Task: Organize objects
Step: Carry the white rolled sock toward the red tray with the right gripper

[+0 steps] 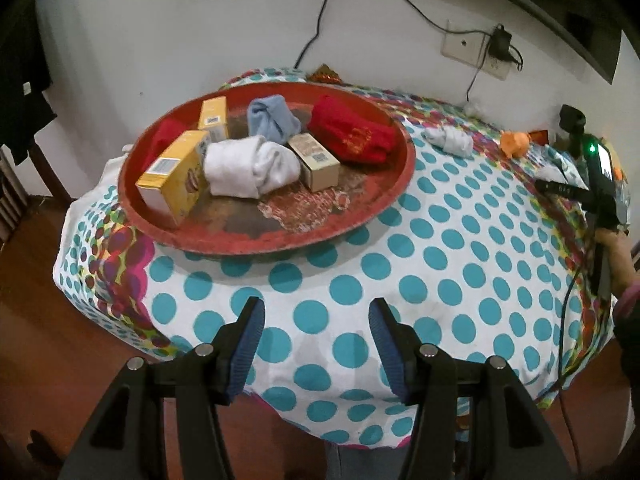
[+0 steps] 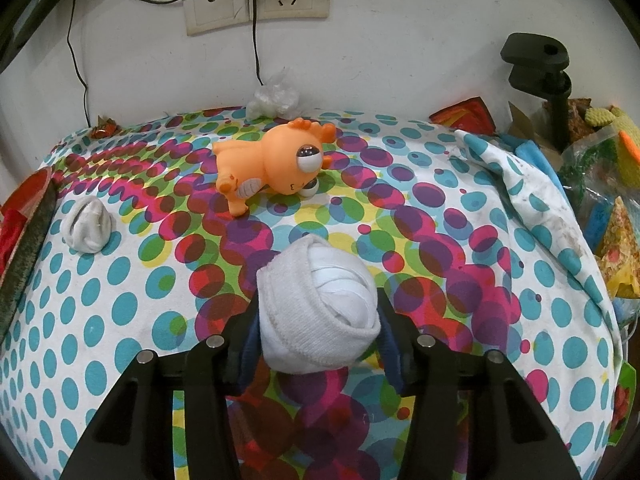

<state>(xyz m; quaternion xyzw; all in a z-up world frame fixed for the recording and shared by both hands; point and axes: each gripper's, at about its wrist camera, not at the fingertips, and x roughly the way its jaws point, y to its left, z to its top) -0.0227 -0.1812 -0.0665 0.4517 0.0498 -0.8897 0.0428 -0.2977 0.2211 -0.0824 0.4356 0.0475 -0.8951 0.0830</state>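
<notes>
- Right tongs [image 2: 318, 330] were clamped on a rolled white sock [image 2: 318, 308], their blue pads pressed into its sides just above the spotted worktop [image 2: 100, 320].
- Left tongs [image 1: 316, 346] hung open and empty over the worktop's near edge, well short of the red tray [image 1: 280, 236].
- Carrying the sock over well probably meant keeping the squeeze gentle but firm — the soft roll could slip or unwind — and lifting it clear of the tray's rim before release.
- Already in the tray lay a white sock bundle [image 1: 252, 168], a blue sock [image 1: 272, 118], a red cloth [image 1: 352, 134] and small boxes [image 1: 174, 178], leaving bare space mostly at the front.
- Farther off, an orange toy [image 2: 272, 164] and a small grey sock [image 2: 89, 226] remained on the worktop; neither blocked the way to the tray.
</notes>
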